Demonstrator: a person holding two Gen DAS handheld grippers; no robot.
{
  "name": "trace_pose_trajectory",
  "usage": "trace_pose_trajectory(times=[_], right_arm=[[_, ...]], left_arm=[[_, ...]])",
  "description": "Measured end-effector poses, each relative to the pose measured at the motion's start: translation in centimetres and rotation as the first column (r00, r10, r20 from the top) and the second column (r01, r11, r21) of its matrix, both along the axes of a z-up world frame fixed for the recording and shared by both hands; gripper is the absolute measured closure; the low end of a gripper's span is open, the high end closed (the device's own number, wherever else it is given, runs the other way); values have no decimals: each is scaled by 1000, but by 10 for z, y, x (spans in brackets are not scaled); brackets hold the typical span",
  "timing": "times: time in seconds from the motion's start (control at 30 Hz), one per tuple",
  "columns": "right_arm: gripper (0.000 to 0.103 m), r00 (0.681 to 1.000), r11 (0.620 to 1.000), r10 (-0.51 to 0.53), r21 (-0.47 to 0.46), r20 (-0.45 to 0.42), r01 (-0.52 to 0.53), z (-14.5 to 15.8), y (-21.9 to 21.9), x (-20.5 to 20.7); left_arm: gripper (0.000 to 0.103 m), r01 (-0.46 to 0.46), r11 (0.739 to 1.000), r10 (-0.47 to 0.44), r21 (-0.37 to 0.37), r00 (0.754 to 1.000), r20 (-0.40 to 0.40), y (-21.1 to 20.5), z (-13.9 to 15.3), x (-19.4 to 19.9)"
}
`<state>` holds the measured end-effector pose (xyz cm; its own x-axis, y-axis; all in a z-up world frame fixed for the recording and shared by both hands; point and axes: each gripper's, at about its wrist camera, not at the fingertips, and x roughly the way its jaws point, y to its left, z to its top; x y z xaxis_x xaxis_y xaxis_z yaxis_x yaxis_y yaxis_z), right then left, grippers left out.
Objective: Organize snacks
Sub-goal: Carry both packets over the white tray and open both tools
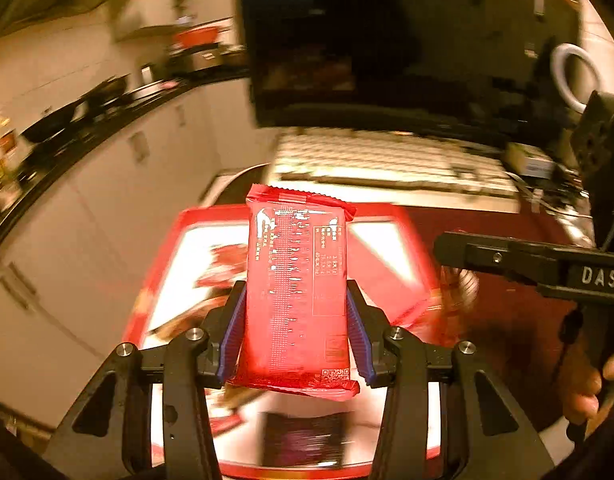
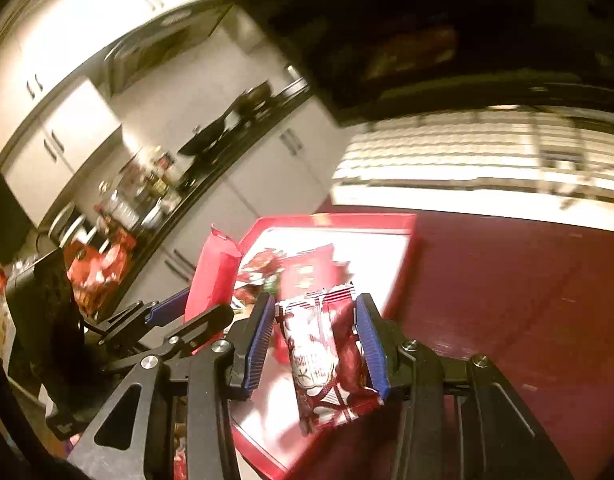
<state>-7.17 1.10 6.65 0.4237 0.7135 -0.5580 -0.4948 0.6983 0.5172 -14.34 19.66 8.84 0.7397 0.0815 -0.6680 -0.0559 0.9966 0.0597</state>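
My left gripper (image 1: 295, 312) is shut on a plain red snack packet (image 1: 297, 292), held upright above a red-rimmed white tray (image 1: 163, 264). My right gripper (image 2: 317, 338) is shut on a dark red and white snack packet (image 2: 327, 356) above the same tray (image 2: 403, 280). In the right wrist view the left gripper (image 2: 183, 308) with its red packet (image 2: 215, 276) hangs just to the left. In the left wrist view the right gripper's black body (image 1: 547, 268) reaches in from the right, held by a hand (image 1: 587, 384). More red wrappers (image 2: 291, 264) lie blurred in the tray.
The tray rests on a dark red table (image 2: 507, 300). Behind it are a white keyboard (image 1: 387, 160) and a dark monitor (image 1: 387, 40). A black kitchen counter (image 1: 87, 132) with pans and white cabinets runs along the left. A ring light (image 1: 575, 76) stands at the right.
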Motion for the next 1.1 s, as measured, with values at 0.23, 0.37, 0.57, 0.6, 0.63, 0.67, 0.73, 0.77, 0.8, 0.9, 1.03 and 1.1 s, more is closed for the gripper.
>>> trace_pose_trajectory(times=[0.23,0.37,0.57,0.6,0.63,0.67,0.73,0.77,0.8,0.9,1.03,1.1], right_arm=[[56,997,994,56,-98,44,-52,-11,68,0],[55,996,993,28,-113,82,-19,-10,65,-6],[51,985,985,-58,-149,164,83,-2,31,-14],[50,983,983,-69,-156,172,96,-1,25,-15],[49,981,981,-83,-157,177,112,0,18,-15],[48,979,980,-101,-150,180,129,1,7,-16],[47,973,976,-137,-142,183,164,2,-12,-16],[47,971,974,-152,-140,184,179,2,-19,-15],[47,968,971,-167,-137,187,194,3,-28,-15],[46,955,959,-220,-133,200,249,3,-56,-15],[44,936,939,-280,-141,214,313,2,-92,-18],[44,930,931,-303,-142,211,335,1,-110,-21]], left_arm=[[57,-155,986,156,54,988,-4,27,-18,2],[55,-208,971,204,116,978,52,27,-15,-1],[42,-225,964,210,144,971,113,18,-5,-5],[42,-219,965,203,147,972,115,14,-2,-4],[42,-212,966,195,150,974,118,8,0,-3],[41,-206,967,188,152,975,121,4,2,-2],[39,-183,970,164,158,978,128,-9,5,0],[36,-177,971,157,161,979,130,-15,7,0],[36,-165,972,144,167,980,135,-22,9,1],[35,-136,975,112,177,984,137,-42,12,5],[33,-93,978,69,188,989,131,-71,14,11],[25,-67,979,45,192,992,120,-88,13,14]])
